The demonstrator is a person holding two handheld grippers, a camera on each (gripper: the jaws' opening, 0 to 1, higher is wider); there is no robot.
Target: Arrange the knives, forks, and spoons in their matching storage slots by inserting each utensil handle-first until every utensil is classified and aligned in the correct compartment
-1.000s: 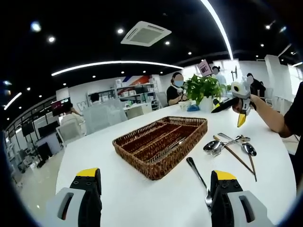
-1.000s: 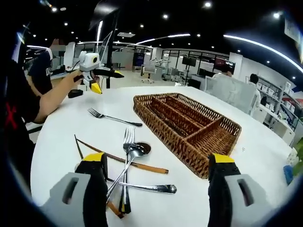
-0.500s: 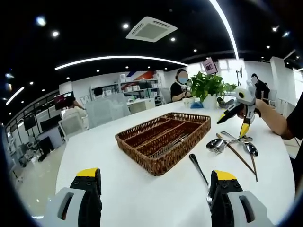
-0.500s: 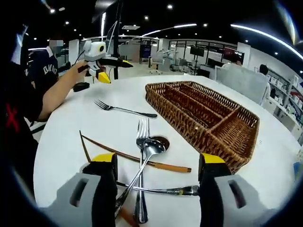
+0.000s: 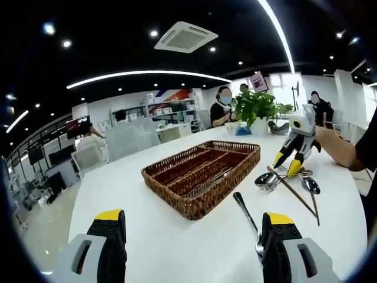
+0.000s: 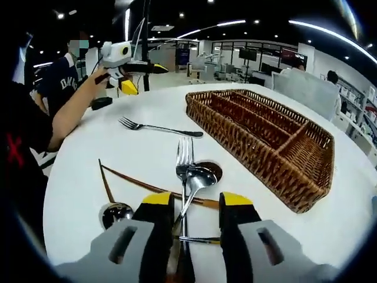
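In the left gripper view, the left hand-held gripper hovers wide open and empty at the near edge of the white worktop. The wicker tray lies ahead of it toward the worktop's middle, utensils inside hard to make out. A lone fork lies beside its right jaw, partly cut off behind it. In the right gripper view, the right hand-held gripper is nearly closed over the utensil pile; it seems to straddle a handle, but contact is unclear.
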